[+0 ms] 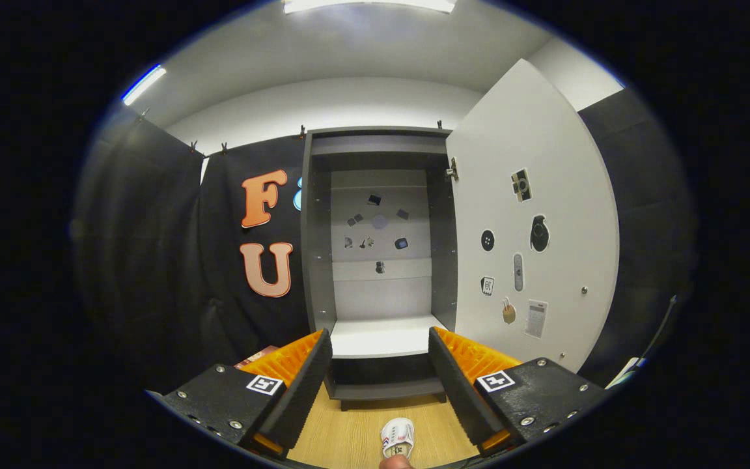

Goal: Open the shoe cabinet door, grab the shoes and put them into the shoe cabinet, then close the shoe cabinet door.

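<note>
The grey shoe cabinet [315, 260] stands straight ahead, beyond my fingers. Its white door [544, 195] is swung wide open to the right, with several stickers on its inner face. A white shelf [381, 335] inside is bare. A small white shoe [397, 438] lies on the wooden floor below, between my two fingers and close to me. My gripper [380, 358] is open, its orange and black fingers [300, 384] spread wide with nothing between them, hovering above the shoe and facing the cabinet's opening.
The wooden floor [349, 436] runs up to the cabinet's foot. Black cloth walls close in on the left and right. A reddish box corner [254, 357] peeks out left of the left finger. Stickers dot the cabinet's back panel [378, 228].
</note>
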`<state>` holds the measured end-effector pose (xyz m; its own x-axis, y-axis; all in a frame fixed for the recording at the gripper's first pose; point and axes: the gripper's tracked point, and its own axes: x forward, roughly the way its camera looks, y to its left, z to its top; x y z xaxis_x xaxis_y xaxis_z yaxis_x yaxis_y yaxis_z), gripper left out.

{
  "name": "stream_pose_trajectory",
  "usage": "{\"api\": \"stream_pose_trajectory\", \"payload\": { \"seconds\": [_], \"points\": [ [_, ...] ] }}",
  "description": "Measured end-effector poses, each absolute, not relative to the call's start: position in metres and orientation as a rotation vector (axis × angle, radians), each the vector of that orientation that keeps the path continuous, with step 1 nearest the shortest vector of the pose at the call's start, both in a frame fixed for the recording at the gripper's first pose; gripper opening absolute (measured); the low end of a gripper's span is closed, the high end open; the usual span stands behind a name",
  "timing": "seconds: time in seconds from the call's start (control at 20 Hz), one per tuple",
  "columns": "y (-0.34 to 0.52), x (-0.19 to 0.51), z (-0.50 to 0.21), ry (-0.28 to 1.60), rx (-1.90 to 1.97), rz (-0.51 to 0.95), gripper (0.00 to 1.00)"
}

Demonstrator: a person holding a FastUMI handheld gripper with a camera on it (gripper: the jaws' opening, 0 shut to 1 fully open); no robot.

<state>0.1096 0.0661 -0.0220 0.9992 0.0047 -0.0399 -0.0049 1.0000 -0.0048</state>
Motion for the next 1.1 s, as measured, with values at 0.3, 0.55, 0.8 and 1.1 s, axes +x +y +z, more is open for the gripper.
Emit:
{"api": "stream_pose_trajectory", "payload": {
  "seconds": [0.3,0.55,0.8,1.1],
  "points": [
    [0.069,0.13,-0.08,0.161,0.005,0.004,0.93],
    [0.066,0.14,-0.149,0.306,0.033,0.011,0.93],
    [0.061,0.146,-0.216,0.439,0.057,0.008,0.93],
    [0.055,0.143,-0.305,0.605,0.11,0.008,0.93]
  ]
}}
